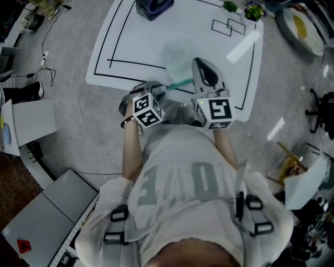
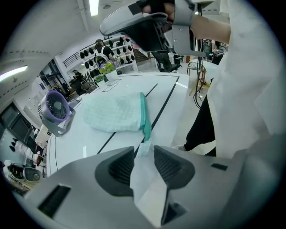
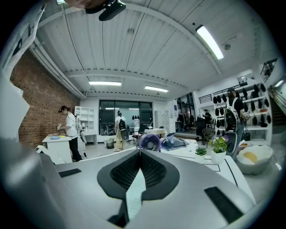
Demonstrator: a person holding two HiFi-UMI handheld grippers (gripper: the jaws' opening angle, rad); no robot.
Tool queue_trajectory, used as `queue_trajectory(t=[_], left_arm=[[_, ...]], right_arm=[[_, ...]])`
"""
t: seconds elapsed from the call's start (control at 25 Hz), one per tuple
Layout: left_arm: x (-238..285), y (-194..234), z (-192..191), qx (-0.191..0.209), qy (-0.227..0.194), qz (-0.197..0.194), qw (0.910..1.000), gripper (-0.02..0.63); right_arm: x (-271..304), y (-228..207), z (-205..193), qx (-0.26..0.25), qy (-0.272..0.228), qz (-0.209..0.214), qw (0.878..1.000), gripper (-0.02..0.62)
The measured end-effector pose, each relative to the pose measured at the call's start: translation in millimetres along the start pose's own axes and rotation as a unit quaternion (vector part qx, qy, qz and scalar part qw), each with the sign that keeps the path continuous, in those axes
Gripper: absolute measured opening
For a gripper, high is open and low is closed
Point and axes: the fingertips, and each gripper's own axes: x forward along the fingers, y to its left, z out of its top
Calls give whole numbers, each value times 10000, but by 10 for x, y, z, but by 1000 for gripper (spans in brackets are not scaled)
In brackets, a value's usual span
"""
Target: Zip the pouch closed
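A pale mint pouch [image 1: 180, 56] lies flat on the white table [image 1: 130, 47], its teal zipper [image 1: 181, 83] running along the edge nearest me. In the left gripper view the pouch [image 2: 115, 114] and zipper [image 2: 144, 115] lie just ahead, and the zipper's pale end tab [image 2: 145, 147] sits between the jaws. My left gripper [image 2: 144, 153] tilts steeply down at it, part-way open, its pads not clearly pressing the tab. My right gripper [image 1: 200, 62] hovers over the pouch's right side, seen from the left gripper's camera as a grey body [image 2: 143, 22]. It [image 3: 139, 157] is shut on nothing and points level across the room.
A purple fan [image 1: 154, 6] [image 2: 56, 109] [image 3: 149, 142] stands at the table's far end. Small potted plants [image 1: 242, 9] [image 3: 219, 145] and a bowl [image 1: 302, 23] [image 3: 254, 156] stand at the far right. Black lines mark the tabletop. Cables trail over the floor at left.
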Motion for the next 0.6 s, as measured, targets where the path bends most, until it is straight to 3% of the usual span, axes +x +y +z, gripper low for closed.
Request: queue_trajectory(t=[0.2, 0.52, 0.6], left_arm=[[17, -49, -44, -79, 164, -269, 9995, 92], [66, 24, 47, -11, -11, 82, 10000, 91], [90, -12, 79, 3, -57, 49, 10000, 62]], right_arm=[[0, 27, 56, 104, 0, 46, 9999, 9], [-3, -62, -17, -8, 52, -46, 10000, 8], [4, -62, -10, -8, 55, -23, 10000, 8]])
